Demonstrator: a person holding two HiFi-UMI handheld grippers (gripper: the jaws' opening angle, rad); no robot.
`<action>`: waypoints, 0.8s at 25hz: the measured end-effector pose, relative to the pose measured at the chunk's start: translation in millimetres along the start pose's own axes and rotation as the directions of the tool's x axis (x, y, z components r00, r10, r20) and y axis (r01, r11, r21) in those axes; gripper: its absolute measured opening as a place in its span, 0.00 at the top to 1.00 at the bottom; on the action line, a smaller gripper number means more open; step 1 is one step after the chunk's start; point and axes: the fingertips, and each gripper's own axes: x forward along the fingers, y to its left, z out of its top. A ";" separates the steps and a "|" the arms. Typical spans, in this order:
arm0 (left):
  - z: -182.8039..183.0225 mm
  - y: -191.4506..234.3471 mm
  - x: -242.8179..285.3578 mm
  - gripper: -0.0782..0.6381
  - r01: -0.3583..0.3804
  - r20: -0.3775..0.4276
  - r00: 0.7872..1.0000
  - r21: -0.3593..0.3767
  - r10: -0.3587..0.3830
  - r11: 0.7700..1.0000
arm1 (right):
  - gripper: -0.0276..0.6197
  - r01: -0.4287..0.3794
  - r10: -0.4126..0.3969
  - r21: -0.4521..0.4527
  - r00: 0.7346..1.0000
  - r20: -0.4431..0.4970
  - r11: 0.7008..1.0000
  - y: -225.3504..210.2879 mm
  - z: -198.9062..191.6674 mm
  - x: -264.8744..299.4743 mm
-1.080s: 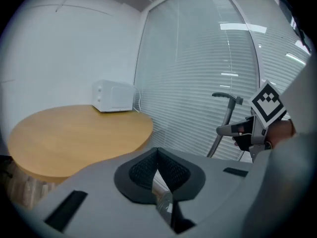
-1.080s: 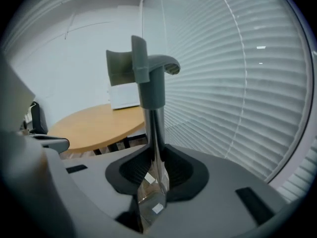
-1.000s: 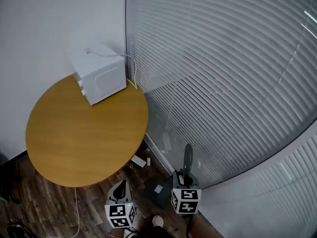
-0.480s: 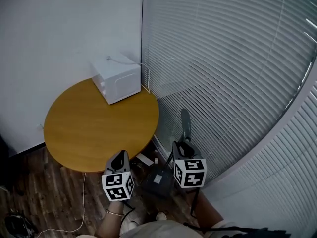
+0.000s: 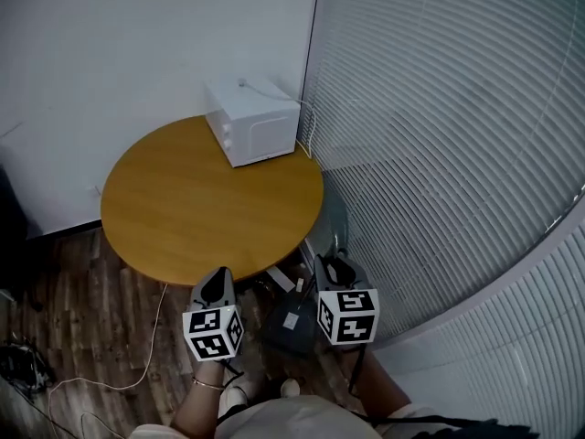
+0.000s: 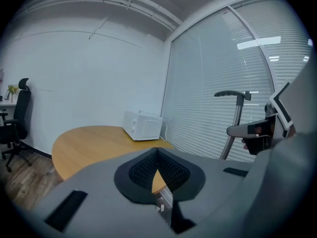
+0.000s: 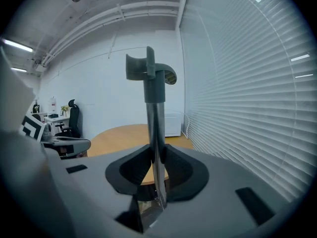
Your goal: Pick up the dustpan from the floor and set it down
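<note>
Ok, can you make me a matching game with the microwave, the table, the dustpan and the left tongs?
Things:
1. microwave
2. table
3. dustpan
4. left tongs

Matches:
A. shut, with nothing in them
B. white, sitting on the table
C. round and wood-coloured
D. handle gripped by the right tongs

Pairs: 1-B, 2-C, 3-D, 4-A
</note>
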 end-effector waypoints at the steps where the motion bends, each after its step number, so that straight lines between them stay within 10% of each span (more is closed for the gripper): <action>1: -0.8 5.1 -5.0 0.87 -0.020 0.001 1.000 0.001 0.020 1.000 | 0.80 -0.026 0.026 -0.008 1.000 -0.002 1.000 7.6 -0.8 2.6; 20: -32.9 145.2 -142.1 0.87 -0.401 0.009 0.916 0.007 0.401 0.916 | 0.80 -0.506 0.501 -0.096 0.863 -0.064 0.857 225.9 -30.2 42.4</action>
